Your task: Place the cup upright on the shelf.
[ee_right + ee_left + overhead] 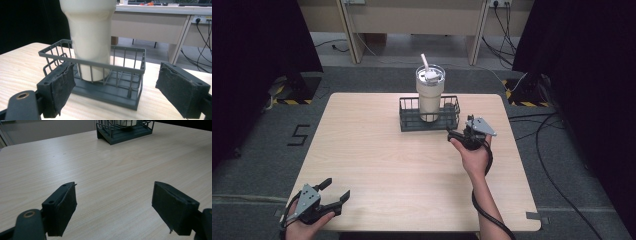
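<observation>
Tumbler stands in wire basket; right claw beside it and left claw both released.

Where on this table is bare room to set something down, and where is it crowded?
The table is bare across its left half and middle, between the wire basket and the left hand-held gripper. It is crowded at the far centre, where the tumbler stands in the basket and the right hand-held gripper sits beside it.

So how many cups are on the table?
1. The cup stands upright inside the wire basket at the far side of the table, with a straw poking out of its lid. I see no other cup.
</observation>
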{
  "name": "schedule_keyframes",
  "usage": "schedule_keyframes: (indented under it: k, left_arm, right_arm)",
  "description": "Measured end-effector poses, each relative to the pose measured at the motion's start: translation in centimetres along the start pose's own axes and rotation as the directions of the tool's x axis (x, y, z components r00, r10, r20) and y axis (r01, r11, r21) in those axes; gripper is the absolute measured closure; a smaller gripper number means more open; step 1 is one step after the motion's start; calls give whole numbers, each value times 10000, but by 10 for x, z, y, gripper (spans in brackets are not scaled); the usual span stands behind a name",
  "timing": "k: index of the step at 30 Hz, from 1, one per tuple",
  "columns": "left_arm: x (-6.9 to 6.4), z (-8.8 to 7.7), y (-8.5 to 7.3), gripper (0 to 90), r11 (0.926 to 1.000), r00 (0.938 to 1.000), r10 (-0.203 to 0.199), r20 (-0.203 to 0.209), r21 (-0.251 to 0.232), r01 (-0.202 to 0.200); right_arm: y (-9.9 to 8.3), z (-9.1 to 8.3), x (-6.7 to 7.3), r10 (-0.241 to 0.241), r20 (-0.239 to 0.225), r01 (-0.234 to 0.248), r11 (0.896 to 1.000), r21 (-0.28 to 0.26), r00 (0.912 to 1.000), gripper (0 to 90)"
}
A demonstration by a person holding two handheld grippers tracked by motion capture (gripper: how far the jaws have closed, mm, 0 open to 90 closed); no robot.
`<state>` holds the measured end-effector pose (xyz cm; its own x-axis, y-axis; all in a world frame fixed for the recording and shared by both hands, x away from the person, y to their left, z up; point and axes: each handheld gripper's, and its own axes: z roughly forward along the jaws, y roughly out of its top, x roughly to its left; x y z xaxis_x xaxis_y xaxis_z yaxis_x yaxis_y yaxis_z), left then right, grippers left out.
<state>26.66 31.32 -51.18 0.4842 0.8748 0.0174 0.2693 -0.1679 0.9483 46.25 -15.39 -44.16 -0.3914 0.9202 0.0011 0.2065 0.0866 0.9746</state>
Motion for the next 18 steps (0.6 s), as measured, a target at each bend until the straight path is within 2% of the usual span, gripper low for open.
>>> schedule_keyframes:
  k: [18]
  left_arm:
    - [-1, 0, 0, 192, 10000, 10000, 51, -82, 2, -51]
  right_arm:
    - [-23, -39, -11, 56, 214, -61, 9998, 194, 9998, 148]
